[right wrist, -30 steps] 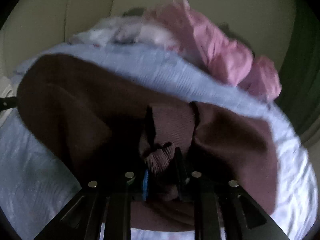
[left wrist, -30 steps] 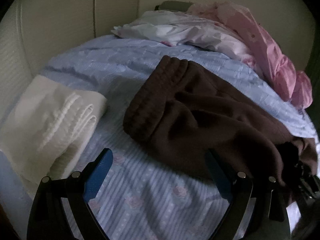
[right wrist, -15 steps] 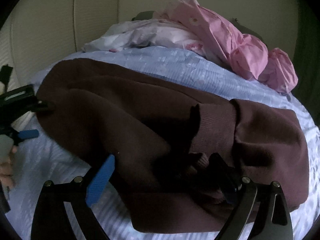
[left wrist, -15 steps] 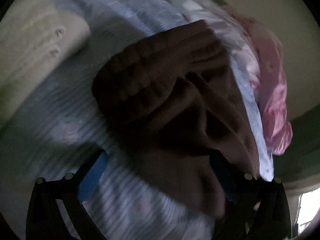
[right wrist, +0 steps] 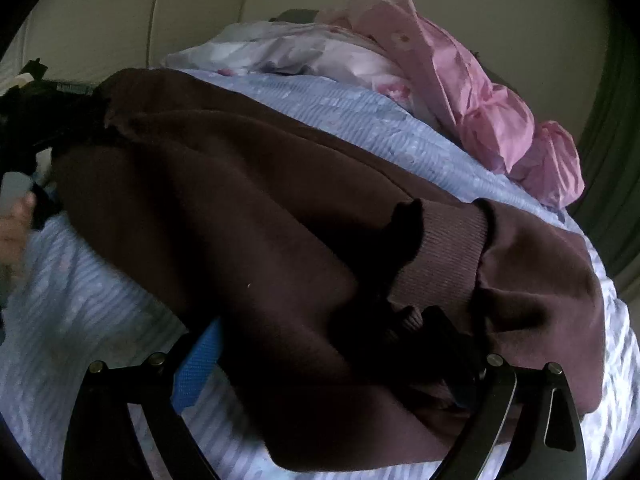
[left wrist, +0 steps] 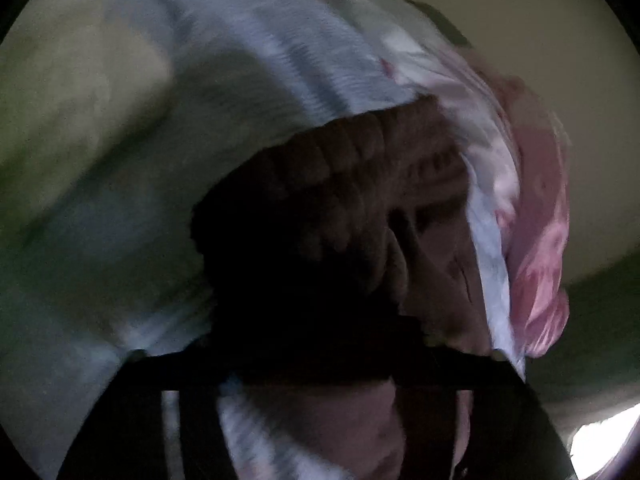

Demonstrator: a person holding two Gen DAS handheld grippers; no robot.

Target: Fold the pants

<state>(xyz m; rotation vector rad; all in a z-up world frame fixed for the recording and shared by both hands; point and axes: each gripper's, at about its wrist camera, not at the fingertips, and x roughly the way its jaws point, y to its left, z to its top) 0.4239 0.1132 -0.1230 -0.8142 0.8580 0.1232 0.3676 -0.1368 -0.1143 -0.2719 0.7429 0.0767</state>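
Observation:
Dark brown pants (right wrist: pixel 248 216) lie crumpled across the blue striped bed sheet (right wrist: pixel 360 120), ribbed cuffs (right wrist: pixel 444 256) to the right. My right gripper (right wrist: pixel 324 360) stands open over the near edge, with brown fabric lying loose between its blue pad (right wrist: pixel 196 364) and the dark far finger. At the far left of the right wrist view, my left gripper (right wrist: pixel 52 120) sits at the waistband end. The left wrist view is blurred and dark. There the gathered waistband (left wrist: pixel 352 184) fills the view, and the jaws of the left gripper (left wrist: pixel 312 364) are closing with brown fabric bunched between them.
A pink garment (right wrist: pixel 480 100) and white flowered clothes (right wrist: pixel 300 52) are piled at the back of the bed against a cream padded wall (right wrist: pixel 100 20). A cream folded cloth (left wrist: pixel 80 80) shows blurred at the left. A person's hand (right wrist: pixel 12 224) is at the left edge.
The right gripper let go of the cuff and opened wide. The left gripper rolled, came down onto the waistband, and its jaws narrowed around the fabric.

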